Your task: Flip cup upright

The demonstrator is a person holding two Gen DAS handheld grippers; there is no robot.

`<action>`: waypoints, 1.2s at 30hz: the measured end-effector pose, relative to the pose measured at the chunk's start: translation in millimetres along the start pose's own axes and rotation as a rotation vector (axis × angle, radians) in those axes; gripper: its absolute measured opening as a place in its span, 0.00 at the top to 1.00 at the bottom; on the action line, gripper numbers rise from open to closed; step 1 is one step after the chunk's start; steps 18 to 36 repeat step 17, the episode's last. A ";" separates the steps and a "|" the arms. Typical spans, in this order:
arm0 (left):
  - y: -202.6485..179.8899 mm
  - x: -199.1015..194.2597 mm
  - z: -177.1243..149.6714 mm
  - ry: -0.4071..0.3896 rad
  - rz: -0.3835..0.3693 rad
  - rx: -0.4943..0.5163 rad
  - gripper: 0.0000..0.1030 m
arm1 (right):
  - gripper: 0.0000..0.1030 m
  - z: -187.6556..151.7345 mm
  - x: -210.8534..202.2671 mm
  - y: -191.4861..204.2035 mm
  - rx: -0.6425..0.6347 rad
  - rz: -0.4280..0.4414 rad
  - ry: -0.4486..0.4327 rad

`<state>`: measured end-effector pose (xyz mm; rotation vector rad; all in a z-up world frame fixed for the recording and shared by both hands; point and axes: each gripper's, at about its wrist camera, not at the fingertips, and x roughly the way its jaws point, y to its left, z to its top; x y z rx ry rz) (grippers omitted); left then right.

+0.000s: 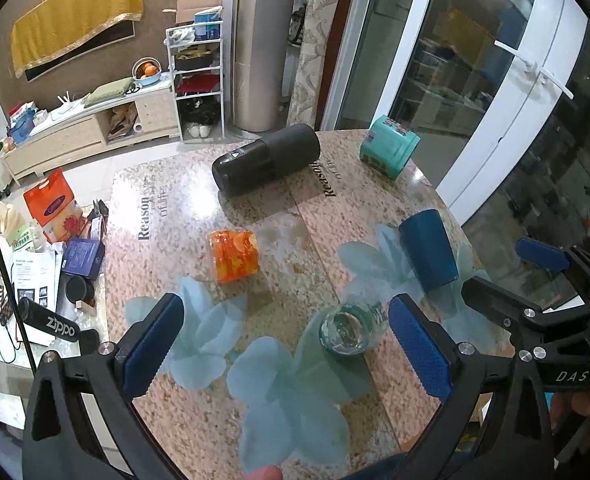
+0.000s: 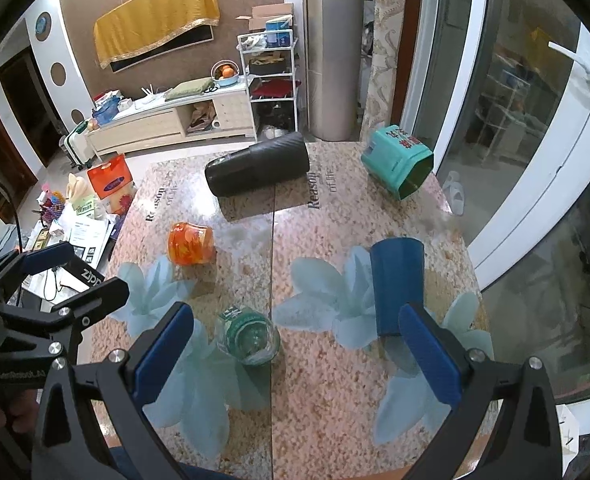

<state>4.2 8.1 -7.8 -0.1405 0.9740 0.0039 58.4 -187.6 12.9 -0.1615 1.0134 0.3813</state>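
Several cups lie on their sides on the speckled table (image 1: 199,420) (image 2: 327,400). A clear glass with a green label (image 1: 349,330) (image 2: 249,336) lies nearest, mouth toward me. A dark blue cup (image 1: 429,250) (image 2: 397,280) lies to its right. An orange patterned cup (image 1: 235,255) (image 2: 189,243), a large black tumbler (image 1: 265,158) (image 2: 257,168) and a teal cup (image 1: 389,146) (image 2: 399,160) lie farther back. My left gripper (image 1: 283,352) is open above the near edge, empty. My right gripper (image 2: 299,354) is open and empty, its right finger (image 2: 431,356) next to the blue cup.
A side table (image 1: 39,280) crowded with papers, boxes and a Zippo box stands left of the table. Glass sliding doors (image 1: 495,80) run along the right. A low cabinet and a white shelf rack (image 1: 195,80) stand at the back wall.
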 end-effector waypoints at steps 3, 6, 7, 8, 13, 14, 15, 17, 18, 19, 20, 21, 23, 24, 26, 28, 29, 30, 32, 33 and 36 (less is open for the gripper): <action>-0.5 -0.5 0.6 -0.005 0.009 0.017 0.00 | 0.00 -0.6 1.1 -0.4 -0.002 0.001 -0.001; -0.6 -1.0 0.9 -0.006 0.012 0.020 0.00 | 0.00 -0.3 0.8 -1.2 0.008 0.008 0.002; -1.1 -1.1 0.6 -0.006 0.009 0.018 0.00 | 0.00 -0.3 0.4 -1.2 0.009 0.008 0.002; -1.1 -1.1 0.8 -0.005 0.007 0.018 0.00 | 0.00 -0.5 0.0 -1.2 0.009 0.007 0.000; -3.6 -1.0 1.3 -0.003 0.010 0.027 0.00 | 0.00 -0.8 -0.4 -2.9 0.012 0.008 0.004; -3.7 -1.0 1.4 -0.002 0.009 0.028 0.00 | 0.00 -1.1 -0.3 -3.3 0.015 0.009 0.006; -3.6 -1.1 1.6 -0.004 0.006 0.027 0.00 | 0.00 -1.2 -0.6 -3.5 0.017 0.011 0.006; -3.6 -1.3 1.2 -0.008 0.002 0.030 0.00 | 0.00 -1.5 -2.0 -3.4 0.019 0.009 0.004; -3.6 -1.3 1.2 -0.008 0.002 0.030 0.00 | 0.00 -1.5 -2.0 -3.4 0.019 0.009 0.004; -3.6 -1.3 1.2 -0.008 0.002 0.030 0.00 | 0.00 -1.5 -2.0 -3.4 0.019 0.009 0.004; -3.6 -1.3 1.2 -0.008 0.002 0.030 0.00 | 0.00 -1.5 -2.0 -3.4 0.019 0.009 0.004; -3.6 -1.3 1.2 -0.008 0.002 0.030 0.00 | 0.00 -1.5 -2.0 -3.4 0.019 0.009 0.004; -3.6 -1.3 1.2 -0.008 0.002 0.030 0.00 | 0.00 -1.5 -2.0 -3.4 0.019 0.009 0.004; -3.6 -1.3 1.2 -0.008 0.002 0.030 0.00 | 0.00 -1.5 -2.0 -3.4 0.019 0.009 0.004; -3.6 -1.3 1.2 -0.008 0.002 0.030 0.00 | 0.00 -1.5 -2.0 -3.4 0.019 0.009 0.004; -3.6 -1.3 1.2 -0.008 0.002 0.030 0.00 | 0.00 -1.5 -2.0 -3.4 0.019 0.009 0.004; -3.6 -1.3 1.2 -0.008 0.002 0.030 0.00 | 0.00 -1.5 -2.0 -3.4 0.019 0.009 0.004; -3.6 -1.3 1.2 -0.008 0.002 0.030 0.00 | 0.00 -1.5 -2.0 -3.4 0.019 0.009 0.004; -3.6 -1.3 1.2 -0.008 0.002 0.030 0.00 | 0.00 -1.5 -2.0 -3.4 0.019 0.009 0.004; -3.6 -1.3 1.2 -0.008 0.002 0.030 0.00 | 0.00 -1.5 -2.0 -3.4 0.019 0.009 0.004; -3.6 -1.3 1.2 -0.008 0.002 0.030 0.00 | 0.00 -1.5 -2.0 -3.4 0.019 0.009 0.004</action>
